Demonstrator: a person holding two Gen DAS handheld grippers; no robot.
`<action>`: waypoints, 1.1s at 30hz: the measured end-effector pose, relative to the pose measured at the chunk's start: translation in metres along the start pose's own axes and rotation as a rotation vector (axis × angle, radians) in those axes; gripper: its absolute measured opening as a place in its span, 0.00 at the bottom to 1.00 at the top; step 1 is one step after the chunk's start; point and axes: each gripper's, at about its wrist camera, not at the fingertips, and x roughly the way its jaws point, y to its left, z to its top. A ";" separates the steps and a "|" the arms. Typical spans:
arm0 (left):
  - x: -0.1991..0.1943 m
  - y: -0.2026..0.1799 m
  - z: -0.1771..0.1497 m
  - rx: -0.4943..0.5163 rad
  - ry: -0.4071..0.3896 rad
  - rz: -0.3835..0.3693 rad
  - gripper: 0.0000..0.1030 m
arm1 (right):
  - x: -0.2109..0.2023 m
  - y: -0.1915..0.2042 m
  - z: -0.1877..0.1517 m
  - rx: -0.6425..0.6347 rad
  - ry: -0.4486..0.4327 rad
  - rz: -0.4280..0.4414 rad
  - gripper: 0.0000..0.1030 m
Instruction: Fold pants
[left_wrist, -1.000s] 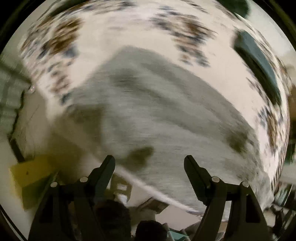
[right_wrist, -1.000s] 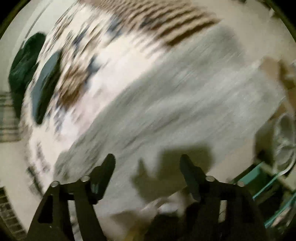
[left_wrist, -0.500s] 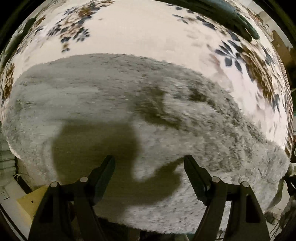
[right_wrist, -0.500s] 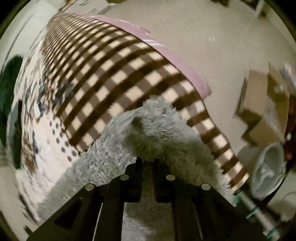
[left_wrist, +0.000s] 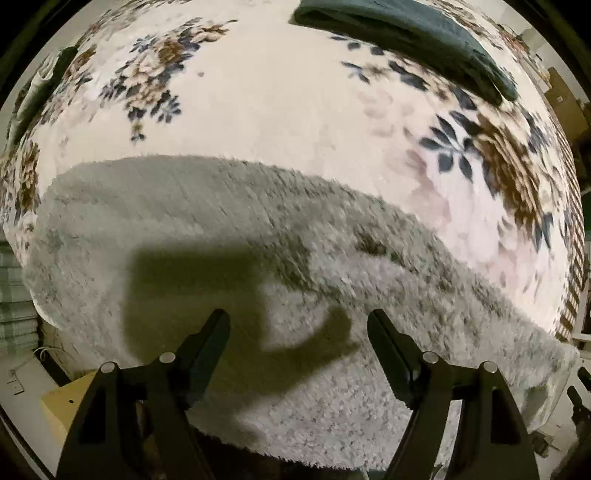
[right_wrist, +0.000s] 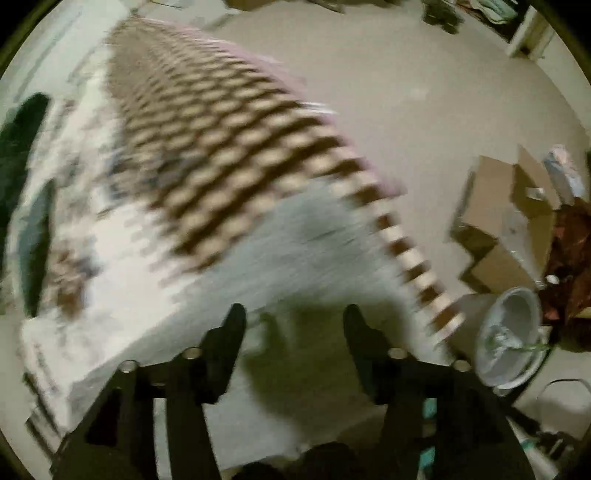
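Observation:
The fluffy grey pants (left_wrist: 229, 229) lie flat along the near edge of a floral bedspread (left_wrist: 280, 107), with one layer folded over at the right. My left gripper (left_wrist: 298, 325) hangs straight above them, open, nothing between its fingers; its shadow falls on the fleece. In the blurred right wrist view the same grey pants (right_wrist: 314, 243) reach toward the bed's corner. My right gripper (right_wrist: 293, 321) hovers over them with its jaws opening, and no cloth sits between them.
A folded dark green garment (left_wrist: 406, 40) lies at the far side of the bed. A brown checked blanket (right_wrist: 229, 155) covers the bed's end. On the floor stand cardboard boxes (right_wrist: 506, 229) and a white bucket (right_wrist: 506, 339).
The right gripper was shut on the grey fleece half a second ago; now its jaws stand apart and the cloth is released. The left gripper slid across the pants, staying open.

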 end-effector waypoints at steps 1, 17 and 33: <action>0.001 0.000 0.005 -0.003 0.006 -0.002 0.73 | 0.005 0.030 -0.017 -0.035 0.039 0.083 0.59; 0.061 0.001 0.096 0.032 0.090 -0.061 0.76 | 0.150 0.238 -0.120 -0.193 0.399 0.196 0.59; 0.030 0.003 0.063 0.036 0.085 -0.024 0.76 | 0.178 0.265 -0.140 -0.164 0.356 0.183 0.47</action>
